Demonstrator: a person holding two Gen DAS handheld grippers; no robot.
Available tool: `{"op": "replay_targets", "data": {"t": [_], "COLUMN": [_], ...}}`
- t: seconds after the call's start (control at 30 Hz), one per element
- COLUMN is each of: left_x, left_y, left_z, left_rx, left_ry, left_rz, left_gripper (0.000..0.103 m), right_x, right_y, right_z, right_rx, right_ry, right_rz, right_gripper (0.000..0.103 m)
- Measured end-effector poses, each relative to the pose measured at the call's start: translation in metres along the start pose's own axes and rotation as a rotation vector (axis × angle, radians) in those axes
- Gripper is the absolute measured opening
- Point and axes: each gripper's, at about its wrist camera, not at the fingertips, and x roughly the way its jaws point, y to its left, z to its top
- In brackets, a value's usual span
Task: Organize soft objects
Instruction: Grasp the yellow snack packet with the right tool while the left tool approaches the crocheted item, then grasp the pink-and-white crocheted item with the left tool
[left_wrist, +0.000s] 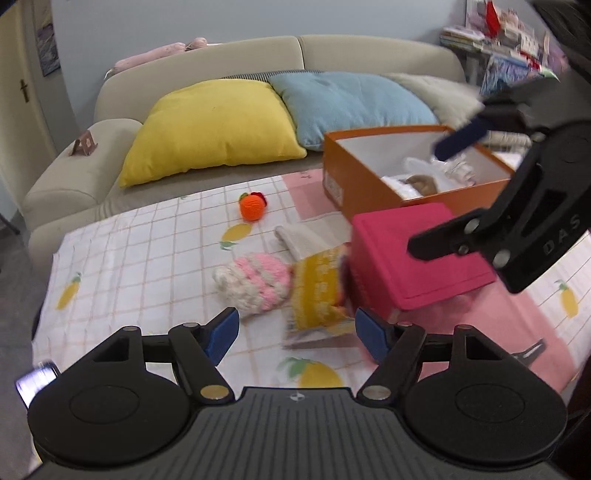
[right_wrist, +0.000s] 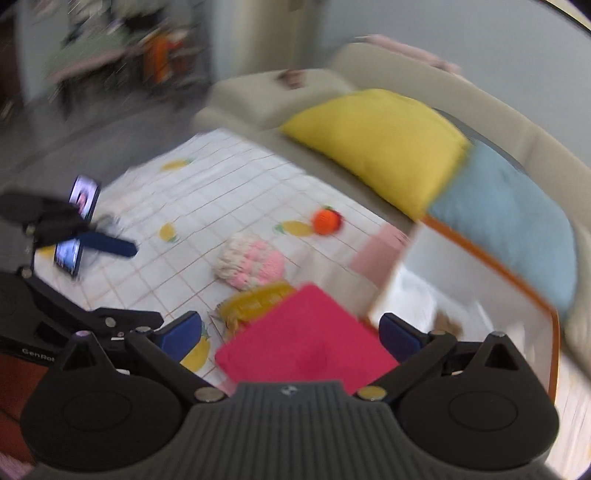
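A pink-and-white knitted hat (left_wrist: 255, 286) lies on the checked cloth (left_wrist: 147, 251), with a yellow patterned cloth (left_wrist: 317, 295) beside it and an orange knitted ball (left_wrist: 252, 206) farther back. An open orange box (left_wrist: 369, 177) holds soft items. A pink box lid (left_wrist: 417, 254) sits in front of it. My left gripper (left_wrist: 297, 332) is open and empty, just short of the hat and yellow cloth. My right gripper (right_wrist: 290, 334) is open above the pink lid (right_wrist: 306, 339); it also shows in the left wrist view (left_wrist: 454, 144) over the box. The right wrist view is blurred.
A beige sofa (left_wrist: 66, 177) with a yellow pillow (left_wrist: 218, 125) and a blue pillow (left_wrist: 351, 99) stands behind the table. A phone (right_wrist: 83, 199) stands at the table's left. A folded white cloth (left_wrist: 299, 236) lies beside the lid. Cluttered shelves (left_wrist: 509, 51) are at the back right.
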Motion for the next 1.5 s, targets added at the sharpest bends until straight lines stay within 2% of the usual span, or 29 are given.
{"op": "replay_targets", "data": {"t": [0.1, 0.23, 0.4, 0.5, 0.67, 0.73, 0.9, 1.07, 1.27, 1.37, 1.43, 1.5], "left_x": [0.014, 0.036, 0.068, 0.090, 0.113, 0.122, 0.151, 0.170, 0.177, 0.176, 0.172, 0.165], "left_y": [0.015, 0.034, 0.049, 0.056, 0.082, 0.090, 0.103, 0.102, 0.099, 0.100, 0.101, 0.102], "left_z": [0.003, 0.004, 0.005, 0.004, 0.009, 0.012, 0.014, 0.009, 0.006, 0.006, 0.006, 0.006], "left_rx": [0.013, 0.026, 0.059, 0.077, -0.061, -0.119, -0.234, -0.281, -0.296, -0.320, -0.328, -0.327], "left_ry": [0.015, 0.038, 0.069, 0.096, 0.112, 0.113, 0.155, 0.200, 0.230, 0.223, 0.203, 0.189], "left_rz": [0.007, -0.018, -0.024, -0.034, -0.134, -0.166, -0.157, -0.173, -0.174, -0.168, -0.154, -0.129], "left_gripper": [0.085, 0.084, 0.083, 0.083, 0.083, 0.087, 0.089, 0.088, 0.077, 0.062, 0.043, 0.033], "right_x": [0.034, 0.087, 0.141, 0.164, 0.197, 0.208, 0.230, 0.238, 0.245, 0.248, 0.248, 0.246], "right_y": [0.004, 0.007, 0.007, 0.009, 0.010, 0.011, 0.009, 0.006, 0.013, 0.016, 0.020, 0.022], "right_z": [0.030, 0.058, 0.068, 0.069, 0.062, 0.059, 0.056, 0.057, 0.051, 0.050, 0.050, 0.049], "right_rx": [-0.099, -0.179, -0.209, -0.244, -0.307, -0.305, -0.246, -0.193, -0.189, -0.185, -0.183, -0.187], "right_ry": [0.093, 0.259, 0.423, 0.489, 0.596, 0.638, 0.708, 0.736, 0.763, 0.768, 0.767, 0.761], "right_rz": [0.038, 0.123, 0.227, 0.250, 0.280, 0.283, 0.283, 0.299, 0.300, 0.293, 0.288, 0.283], "right_gripper": [0.099, 0.099, 0.099, 0.100, 0.100, 0.100, 0.100, 0.101, 0.101, 0.101, 0.101, 0.097]}}
